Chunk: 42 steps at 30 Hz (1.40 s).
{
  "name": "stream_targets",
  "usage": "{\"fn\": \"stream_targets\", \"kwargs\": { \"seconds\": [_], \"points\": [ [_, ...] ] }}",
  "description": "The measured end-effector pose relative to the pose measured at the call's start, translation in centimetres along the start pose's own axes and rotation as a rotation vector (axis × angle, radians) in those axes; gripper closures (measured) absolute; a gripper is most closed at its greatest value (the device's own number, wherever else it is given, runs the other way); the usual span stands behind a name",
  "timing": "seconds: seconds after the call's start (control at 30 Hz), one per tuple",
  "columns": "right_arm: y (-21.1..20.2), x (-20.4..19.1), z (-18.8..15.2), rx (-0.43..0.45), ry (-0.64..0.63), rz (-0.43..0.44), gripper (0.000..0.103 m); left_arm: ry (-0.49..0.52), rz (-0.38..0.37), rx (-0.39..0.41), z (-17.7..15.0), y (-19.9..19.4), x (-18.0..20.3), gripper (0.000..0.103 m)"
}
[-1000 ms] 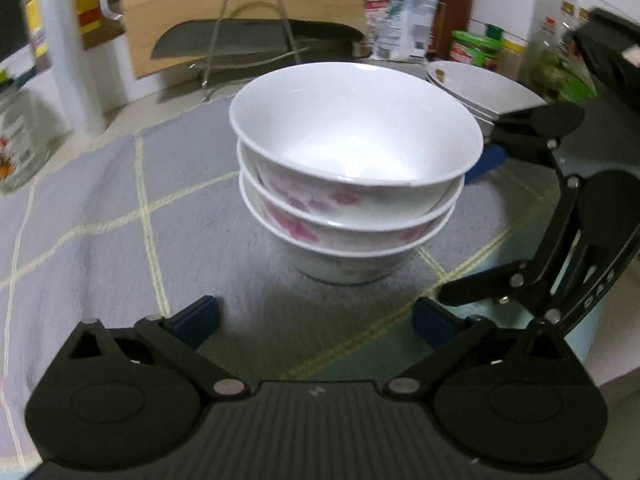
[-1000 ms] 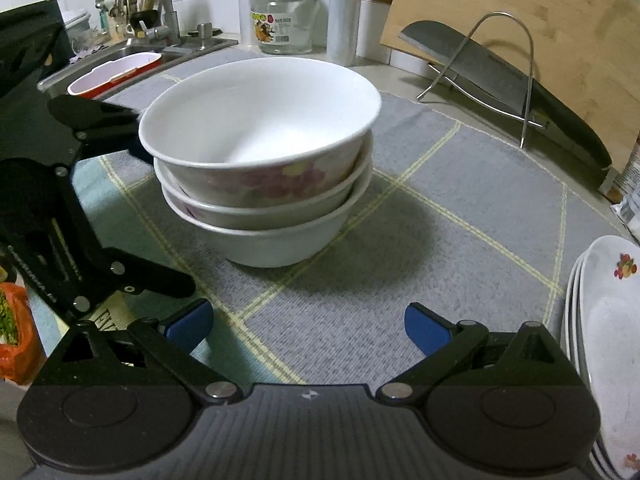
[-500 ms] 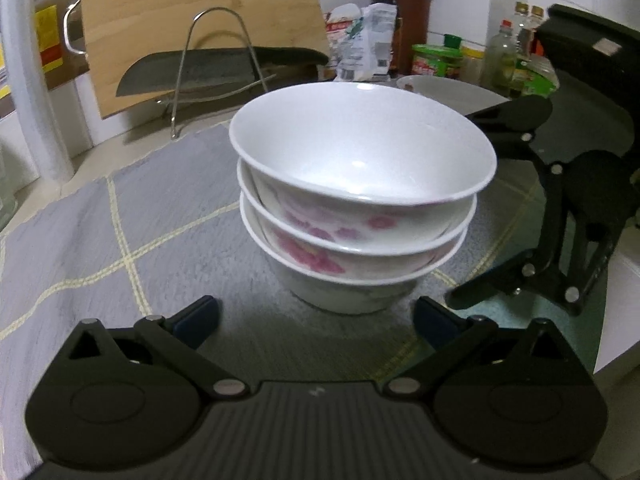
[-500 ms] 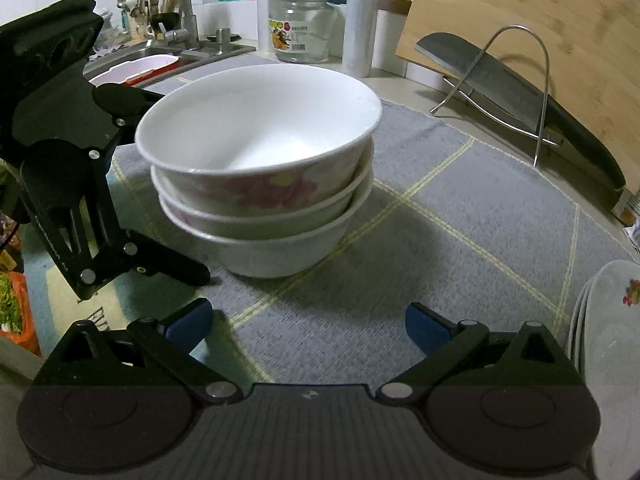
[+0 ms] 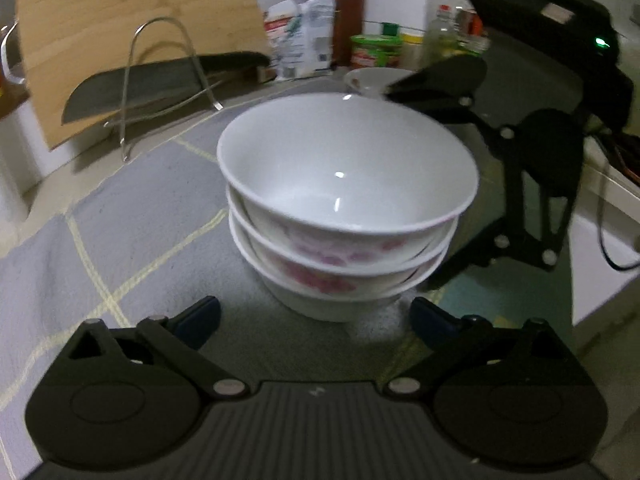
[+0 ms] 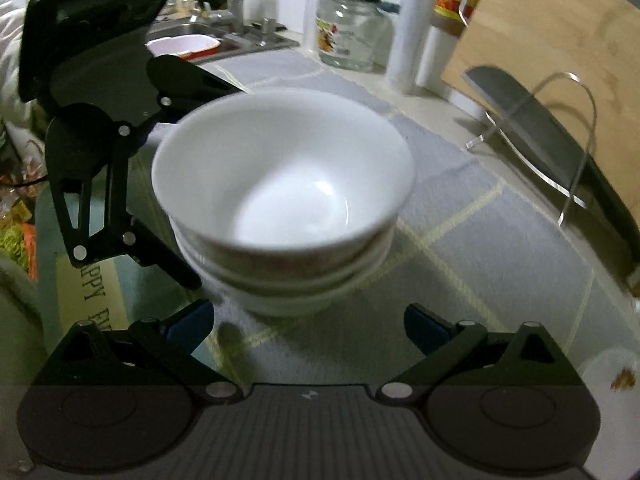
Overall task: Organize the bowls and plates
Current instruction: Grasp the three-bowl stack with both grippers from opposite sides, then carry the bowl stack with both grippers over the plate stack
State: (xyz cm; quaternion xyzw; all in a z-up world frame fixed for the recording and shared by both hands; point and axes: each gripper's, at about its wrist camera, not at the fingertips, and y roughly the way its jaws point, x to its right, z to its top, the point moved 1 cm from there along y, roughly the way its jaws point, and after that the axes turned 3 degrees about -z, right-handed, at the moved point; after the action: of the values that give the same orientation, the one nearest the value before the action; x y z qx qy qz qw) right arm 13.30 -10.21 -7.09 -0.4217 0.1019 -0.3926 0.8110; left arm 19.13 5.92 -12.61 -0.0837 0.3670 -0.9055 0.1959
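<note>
A stack of three white bowls with pink flowers (image 5: 344, 208) stands on a grey mat (image 5: 100, 240). The stack also shows in the right wrist view (image 6: 280, 200). My left gripper (image 5: 316, 318) is open and empty, its blue pads just short of the stack's base. My right gripper (image 6: 306, 320) is open and empty, also close to the base. Each gripper shows in the other's view, on the far side of the bowls. White plates sit behind the stack (image 5: 368, 78) and at the right wrist view's lower right (image 6: 612, 376).
A wooden cutting board (image 5: 132, 32) leans at the back with a cleaver (image 5: 160, 80) on a wire stand (image 5: 160, 80). Jars and bottles (image 5: 376, 48) stand at the counter's rear. A sink (image 6: 224, 40) and glass jar (image 6: 352, 32) lie beyond the mat.
Both grippers have risen and tilted down over the bowls and moved closer around the stack. The bowls have not moved.
</note>
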Motion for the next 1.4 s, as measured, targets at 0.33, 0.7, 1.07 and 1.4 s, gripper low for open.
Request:
{"fn": "stream_targets", "kwargs": {
  "seconds": [0.33, 0.7, 1.07, 1.4],
  "points": [
    [0.6, 0.8, 1.5, -0.008, -0.128, 0.152, 0.018, 0.096, -0.113, -0.05, 1.4, 0.3, 0.0, 0.02],
    [0.9, 1.7, 1.7, -0.017, -0.126, 0.219, 0.02, 0.11, -0.155, -0.081, 1.7, 0.7, -0.5, 0.02],
    [1.2, 1.7, 2.0, -0.021, -0.142, 0.215, 0.018, 0.127, -0.174, -0.086, 1.9, 1.0, -0.8, 0.02],
    [1.0, 1.5, 2.0, -0.027, -0.135, 0.2, 0.018, 0.153, -0.147, -0.093, 2.4, 1.0, -0.1, 0.02]
  ]
}}
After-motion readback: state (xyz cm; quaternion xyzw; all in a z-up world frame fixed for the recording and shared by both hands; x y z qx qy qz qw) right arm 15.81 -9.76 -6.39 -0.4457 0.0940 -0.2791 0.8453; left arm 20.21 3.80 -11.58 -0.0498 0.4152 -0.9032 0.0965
